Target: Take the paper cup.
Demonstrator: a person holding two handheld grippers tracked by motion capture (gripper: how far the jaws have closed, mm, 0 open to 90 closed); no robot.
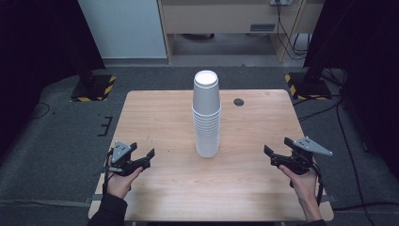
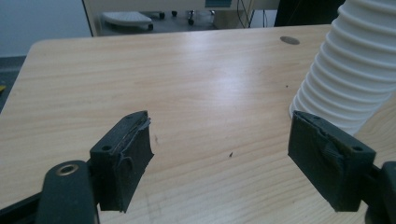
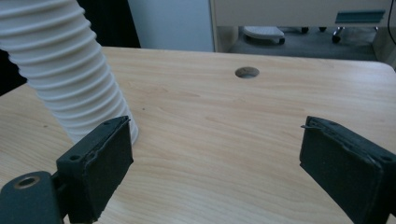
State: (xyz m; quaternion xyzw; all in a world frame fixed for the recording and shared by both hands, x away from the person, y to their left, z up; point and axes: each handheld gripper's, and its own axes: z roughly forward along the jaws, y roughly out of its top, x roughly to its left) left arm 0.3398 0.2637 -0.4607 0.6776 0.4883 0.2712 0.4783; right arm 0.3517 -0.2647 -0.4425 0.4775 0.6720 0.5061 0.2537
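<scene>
Grey carpet floor [image 1: 56, 141] spreads around my wooden table [image 1: 164, 117]. Ahead of my grippers: pale wall panel [image 1: 124, 28], beige desk [image 1: 226, 19], black-yellow striped stand bases [image 1: 94, 87] on both sides.

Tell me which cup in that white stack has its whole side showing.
The top cup of the stack: upside down, its full wall shows, while every cup beneath shows just a rim band.

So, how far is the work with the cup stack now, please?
Nothing looks done yet: the stack of white cups stands whole, upside down, mid-table, with no cup set apart. In hand: the left gripper and right gripper are held on either side of the stack, both with jaws open and holding nothing, neither touching it. Probably left: reaching in, gripping and handling the cups.
</scene>
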